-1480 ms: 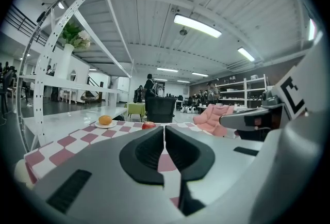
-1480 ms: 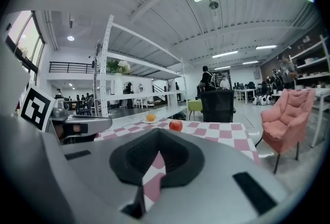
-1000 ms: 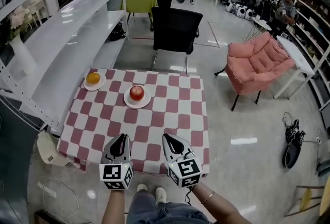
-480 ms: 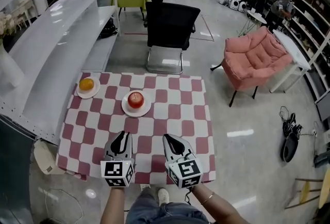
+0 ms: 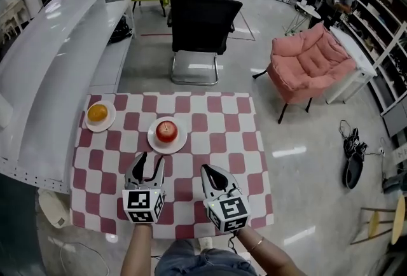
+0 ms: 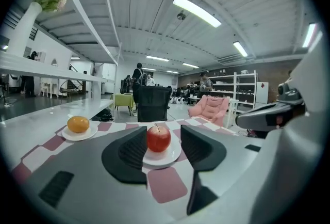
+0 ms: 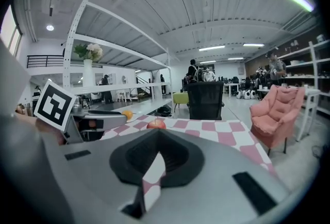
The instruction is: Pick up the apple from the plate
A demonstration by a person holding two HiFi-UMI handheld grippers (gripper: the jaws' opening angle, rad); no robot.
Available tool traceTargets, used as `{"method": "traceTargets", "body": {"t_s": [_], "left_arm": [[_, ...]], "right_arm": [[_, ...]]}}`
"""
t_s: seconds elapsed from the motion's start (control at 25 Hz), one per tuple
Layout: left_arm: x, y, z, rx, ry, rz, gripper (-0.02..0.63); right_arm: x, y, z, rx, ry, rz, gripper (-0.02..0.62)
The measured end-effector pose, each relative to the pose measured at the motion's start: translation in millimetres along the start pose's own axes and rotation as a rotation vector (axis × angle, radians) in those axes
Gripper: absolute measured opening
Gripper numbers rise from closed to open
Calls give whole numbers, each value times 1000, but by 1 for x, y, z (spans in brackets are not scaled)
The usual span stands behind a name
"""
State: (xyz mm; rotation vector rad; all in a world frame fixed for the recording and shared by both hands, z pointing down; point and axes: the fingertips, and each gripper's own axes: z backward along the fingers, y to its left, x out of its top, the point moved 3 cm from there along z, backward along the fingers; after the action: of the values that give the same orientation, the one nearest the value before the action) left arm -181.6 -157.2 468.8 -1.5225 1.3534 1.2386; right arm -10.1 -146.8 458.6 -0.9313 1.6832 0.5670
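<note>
The red apple point(image 5: 166, 131) sits on a small white plate point(image 5: 154, 139) left of centre on the red-and-white checkered table point(image 5: 222, 128). My left gripper point(image 5: 151, 160) hovers just short of the plate's near edge. Its jaws are opening and stand apart, with nothing between them. In the left gripper view the apple point(image 6: 158, 138) is framed in the gap between the two fingers point(image 6: 135, 149), still some way beyond them. My right gripper point(image 5: 207, 169) is shut and empty over the table, to the right of the plate. From the right gripper view the apple point(image 7: 156, 124) shows ahead, slightly left.
An orange point(image 5: 97, 112) on a second white plate point(image 5: 89, 123) lies near the table's far left corner. A black office chair point(image 5: 200, 20) stands behind the table, a pink armchair point(image 5: 308, 58) to the right, and a long white shelf point(image 5: 57, 65) along the left.
Both grippers have moved forward over the table toward the apple's plate. The left gripper's jaws, shut before, now stand apart. The right gripper has stayed shut.
</note>
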Motion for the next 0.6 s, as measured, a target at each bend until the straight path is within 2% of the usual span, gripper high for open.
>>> {"method": "traceTargets", "body": {"t_s": [0.4, 0.6], "left_arm": [[-8, 14, -49, -60, 59, -29, 298], [-20, 18, -72, -77, 89, -27, 316]], "right_arm": [[0, -10, -28, -61, 29, -21, 9], [-2, -17, -43, -86, 44, -19, 9]]}}
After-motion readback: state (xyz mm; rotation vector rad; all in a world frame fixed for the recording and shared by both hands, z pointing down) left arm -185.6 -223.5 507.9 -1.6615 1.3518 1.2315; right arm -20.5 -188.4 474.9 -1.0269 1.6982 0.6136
